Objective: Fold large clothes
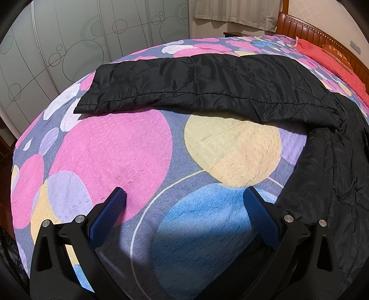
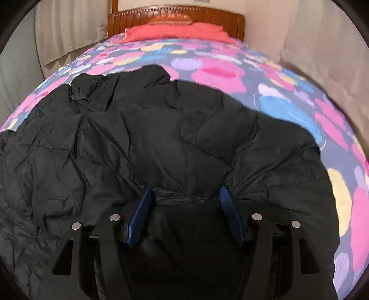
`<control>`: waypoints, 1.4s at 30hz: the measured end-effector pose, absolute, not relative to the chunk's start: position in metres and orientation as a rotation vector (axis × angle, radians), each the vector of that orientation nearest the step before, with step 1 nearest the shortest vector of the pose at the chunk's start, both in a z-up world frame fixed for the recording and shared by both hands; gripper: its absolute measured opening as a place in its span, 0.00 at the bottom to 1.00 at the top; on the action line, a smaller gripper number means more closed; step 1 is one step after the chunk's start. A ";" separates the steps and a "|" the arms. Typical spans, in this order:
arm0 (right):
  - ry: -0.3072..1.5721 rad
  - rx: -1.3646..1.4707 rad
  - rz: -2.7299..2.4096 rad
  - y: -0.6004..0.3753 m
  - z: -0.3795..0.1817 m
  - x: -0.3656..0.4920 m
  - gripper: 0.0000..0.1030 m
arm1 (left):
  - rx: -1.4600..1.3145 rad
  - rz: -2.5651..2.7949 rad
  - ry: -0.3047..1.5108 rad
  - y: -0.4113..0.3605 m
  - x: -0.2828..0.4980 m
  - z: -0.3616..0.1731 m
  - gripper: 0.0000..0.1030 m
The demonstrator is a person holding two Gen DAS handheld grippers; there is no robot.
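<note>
1. Bedroom; bed covered by a bedspread printed with pink, yellow, blue and lilac circles. Wooden headboard at top centre of the right wrist view, red pillow just below it. Frosted wardrobe doors upper left in the left wrist view.
2. Black quilted jacket lies flat on the bedspread, filling the centre and left of the right wrist view.
3. One sleeve stretches with its long axis across the upper left wrist view, cuff end pointing left; the jacket's body runs down the right edge.
4. Left gripper: fingers spread, released, only bedspread between them.
5. Right gripper: fingers part-spread with a fold of jacket between them; cannot tell whether the blue pads press on it.
6. No containers seen.
</note>
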State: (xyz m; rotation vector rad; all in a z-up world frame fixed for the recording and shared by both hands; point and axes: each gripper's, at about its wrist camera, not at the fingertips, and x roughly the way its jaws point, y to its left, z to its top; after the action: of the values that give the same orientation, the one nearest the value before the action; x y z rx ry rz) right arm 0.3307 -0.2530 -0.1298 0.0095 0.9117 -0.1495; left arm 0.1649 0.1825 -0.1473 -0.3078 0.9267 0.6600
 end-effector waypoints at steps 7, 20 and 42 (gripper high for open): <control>0.813 0.085 -0.254 -0.283 -0.094 0.282 0.65 | -0.315 0.656 0.923 0.184 0.164 -0.148 0.98; 0.841 0.111 -0.280 -0.300 -0.132 0.286 0.66 | -0.334 0.635 0.936 0.188 0.165 -0.148 0.98; 0.824 0.106 -0.280 -0.300 -0.132 0.281 0.68 | -0.832 0.503 0.519 0.337 0.160 -0.138 0.92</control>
State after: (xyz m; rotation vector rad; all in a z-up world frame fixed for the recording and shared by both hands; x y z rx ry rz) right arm 0.2809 -0.3002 -0.1316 0.1060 0.8242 -0.2796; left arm 0.1602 0.3368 -0.1383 -0.8324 0.5192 0.5028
